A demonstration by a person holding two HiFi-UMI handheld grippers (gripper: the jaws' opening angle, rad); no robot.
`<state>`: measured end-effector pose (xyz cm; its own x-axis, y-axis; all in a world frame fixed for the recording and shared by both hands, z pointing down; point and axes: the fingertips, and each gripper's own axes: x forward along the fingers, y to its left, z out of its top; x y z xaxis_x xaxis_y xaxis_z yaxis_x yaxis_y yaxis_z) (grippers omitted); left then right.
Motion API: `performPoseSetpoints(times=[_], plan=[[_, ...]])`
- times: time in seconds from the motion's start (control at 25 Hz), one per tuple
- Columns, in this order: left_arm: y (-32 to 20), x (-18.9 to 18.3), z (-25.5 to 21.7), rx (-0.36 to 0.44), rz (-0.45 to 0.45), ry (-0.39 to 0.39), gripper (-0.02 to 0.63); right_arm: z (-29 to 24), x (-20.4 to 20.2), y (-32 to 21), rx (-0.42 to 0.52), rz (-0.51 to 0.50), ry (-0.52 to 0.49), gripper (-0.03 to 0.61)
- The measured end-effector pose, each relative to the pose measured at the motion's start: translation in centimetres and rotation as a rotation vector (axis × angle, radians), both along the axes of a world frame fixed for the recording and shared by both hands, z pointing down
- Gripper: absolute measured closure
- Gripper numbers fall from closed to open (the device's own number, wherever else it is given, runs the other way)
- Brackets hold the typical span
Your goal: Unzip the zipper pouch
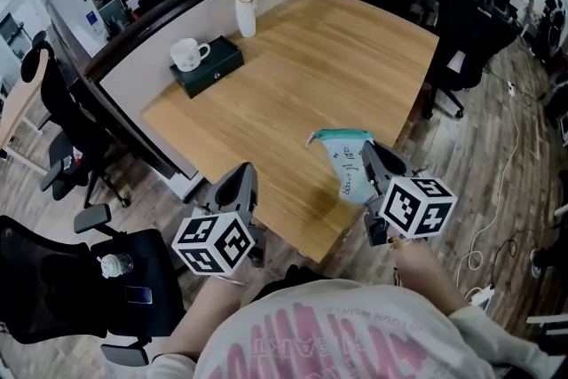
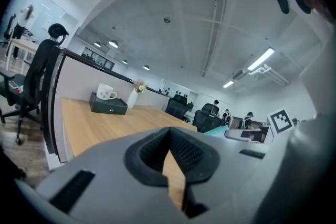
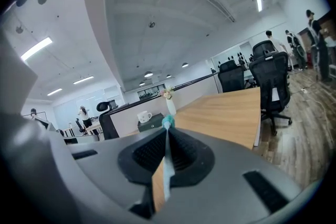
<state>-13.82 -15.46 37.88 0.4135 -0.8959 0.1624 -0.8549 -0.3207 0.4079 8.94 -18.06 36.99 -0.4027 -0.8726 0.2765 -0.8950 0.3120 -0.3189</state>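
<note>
The zipper pouch (image 1: 344, 157), teal-topped with a pale printed body, hangs over the front right part of the wooden table (image 1: 293, 75). My right gripper (image 1: 369, 155) is shut on the pouch's right edge; in the right gripper view a thin teal strip of the pouch (image 3: 167, 162) runs between the closed pads of the right gripper (image 3: 167, 131). My left gripper (image 1: 241, 179) is at the table's front edge, left of the pouch and apart from it. In the left gripper view the left gripper (image 2: 169, 131) is shut on nothing, and a teal bit of the pouch (image 2: 218, 130) shows to its right.
A white mug (image 1: 187, 54) sits on a dark box (image 1: 213, 69) at the table's far left, beside a white vase of flowers (image 1: 245, 11). A partition (image 1: 133, 67) borders the table's left and far sides. Black office chairs (image 1: 466, 27) stand on the right, another chair (image 1: 62, 280) at my left.
</note>
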Motion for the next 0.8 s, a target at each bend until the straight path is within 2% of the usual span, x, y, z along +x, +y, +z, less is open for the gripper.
performPoseSetpoints(times=[0.8], plan=[[2.0,2.9,1.9,-0.060,-0.036,-0.016,0.612,1.9,2.9,0.7,-0.038,-0.046,0.010,0.574]])
